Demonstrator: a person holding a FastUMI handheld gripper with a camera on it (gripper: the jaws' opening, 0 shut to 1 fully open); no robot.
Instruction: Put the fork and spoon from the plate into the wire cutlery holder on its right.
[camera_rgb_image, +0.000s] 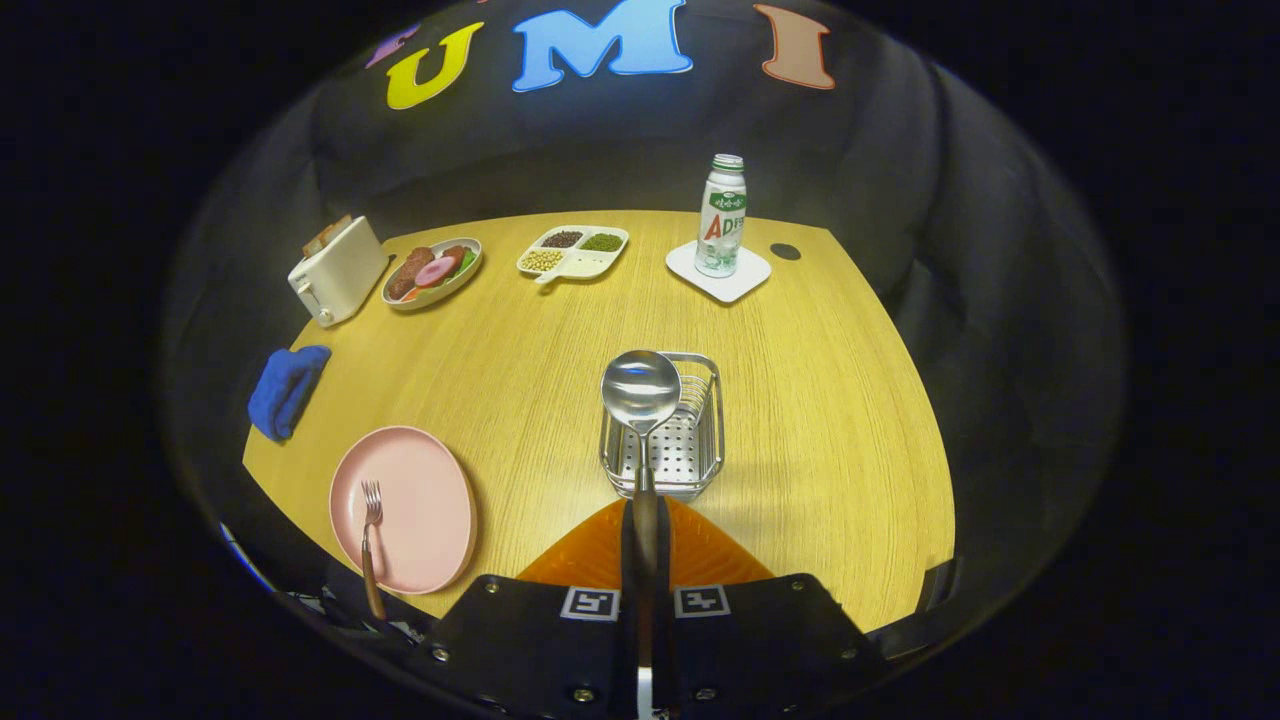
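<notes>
I note the table (820, 420) as light wood-grain, matt, with fine parallel lines. The spoon (641, 392) at 12 o'clock from my gripper (646, 540), clamped by its dark handle between both fingers, has a polished, mirror-bright metal bowl. The wire cutlery holder (690, 440) behind it is shiny metal with a perforated base. The plate (420, 510) at 10 o'clock looks smooth and satin. The fork (371, 500) on it has glossy metal tines. The cloth (287, 388) beyond is nubby fabric.

spoon (641, 392): clamped in fingers, bowl over wire holder (662, 430) | fork (370, 535): on pink plate (405, 508)
</notes>
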